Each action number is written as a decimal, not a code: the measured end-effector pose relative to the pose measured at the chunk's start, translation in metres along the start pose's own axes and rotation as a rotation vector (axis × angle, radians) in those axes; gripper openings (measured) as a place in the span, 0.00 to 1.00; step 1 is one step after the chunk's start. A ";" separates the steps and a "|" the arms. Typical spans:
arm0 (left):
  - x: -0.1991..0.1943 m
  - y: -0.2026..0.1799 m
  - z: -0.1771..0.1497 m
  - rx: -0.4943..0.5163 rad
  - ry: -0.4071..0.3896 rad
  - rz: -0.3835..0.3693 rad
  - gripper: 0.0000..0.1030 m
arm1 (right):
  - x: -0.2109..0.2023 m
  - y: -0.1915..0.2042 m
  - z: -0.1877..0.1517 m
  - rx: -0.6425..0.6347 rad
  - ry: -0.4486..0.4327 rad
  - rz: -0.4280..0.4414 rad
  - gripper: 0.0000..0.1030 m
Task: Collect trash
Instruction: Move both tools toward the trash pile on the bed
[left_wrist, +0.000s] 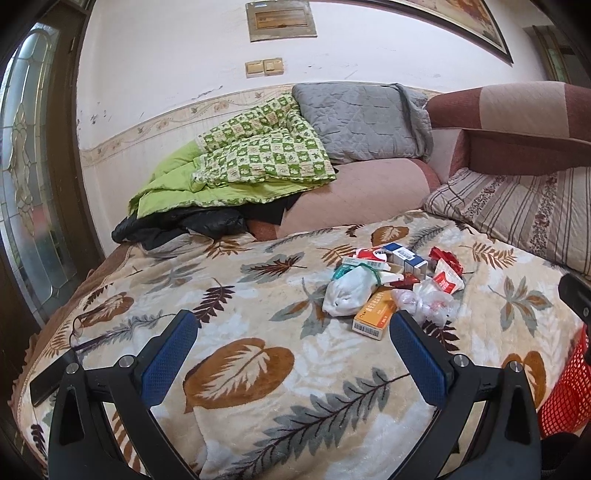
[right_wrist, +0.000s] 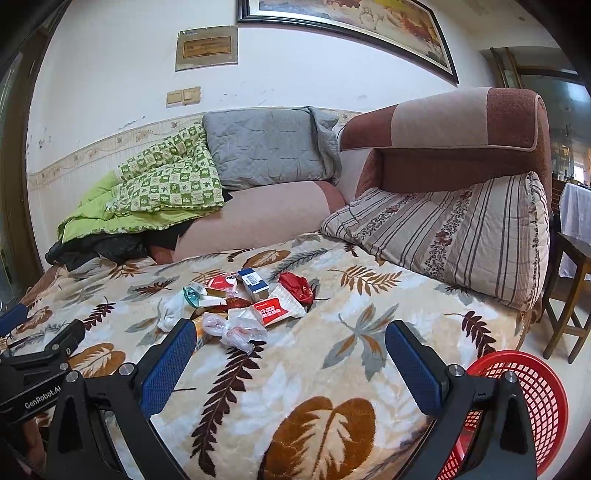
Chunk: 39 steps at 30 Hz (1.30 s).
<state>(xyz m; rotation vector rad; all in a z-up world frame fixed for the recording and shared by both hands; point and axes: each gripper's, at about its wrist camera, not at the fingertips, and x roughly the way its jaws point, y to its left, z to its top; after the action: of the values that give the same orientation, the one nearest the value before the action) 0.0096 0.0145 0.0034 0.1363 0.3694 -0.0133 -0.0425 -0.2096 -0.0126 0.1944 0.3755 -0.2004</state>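
Bed, covered by a leaf-patterned blanket (left_wrist: 258, 369), cream ground with brown and grey leaves.

Trash pile (left_wrist: 399, 280), lying on the blanket toward the middle of the bed, pieces touching or overlapping:
- orange box (left_wrist: 373, 315) with barcode, at the near edge of the pile;
- white crumpled bag (left_wrist: 349, 291), partly resting on the orange box;
- clear plastic wrap (right_wrist: 236, 328), just beside the orange box;
- blue and white box (right_wrist: 253, 282), at the far side of the pile;
- red and white sachet (right_wrist: 279, 310), beside the blue and white box;
- red crumpled wrapper (right_wrist: 297, 286), at the pile's outer edge nearest the striped pillow;
- further small red and white packets, too jumbled to tell apart.

Red mesh basket (right_wrist: 528, 391), off the near edge of the bed, beside the right tongs.

Left tongs (left_wrist: 293, 328): spread wide, holding nothing, hovering above the blanket short of the pile.
Right tongs (right_wrist: 290, 338): spread wide, holding nothing, above the blanket near the pile.

Other items: striped pillow (right_wrist: 450, 229) against the brown sofa back; grey quilted cushion (left_wrist: 358, 122); green checked quilt (left_wrist: 258, 155) over a black garment; dark phone (left_wrist: 48, 380) and spectacles (left_wrist: 79, 328) on the blanket's left edge.
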 end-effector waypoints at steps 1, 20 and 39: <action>0.000 0.001 0.000 -0.004 0.001 -0.001 1.00 | 0.000 0.000 0.000 -0.001 0.000 -0.001 1.00; 0.002 0.001 -0.005 0.046 0.007 0.018 1.00 | 0.001 0.001 0.000 -0.037 -0.014 -0.013 1.00; 0.021 -0.001 -0.013 0.046 0.101 -0.008 1.00 | 0.015 -0.001 -0.002 -0.141 0.030 -0.050 1.00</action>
<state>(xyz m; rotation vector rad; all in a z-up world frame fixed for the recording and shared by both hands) 0.0244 0.0153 -0.0166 0.1818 0.4705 -0.0228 -0.0294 -0.2126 -0.0202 0.0488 0.4227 -0.2193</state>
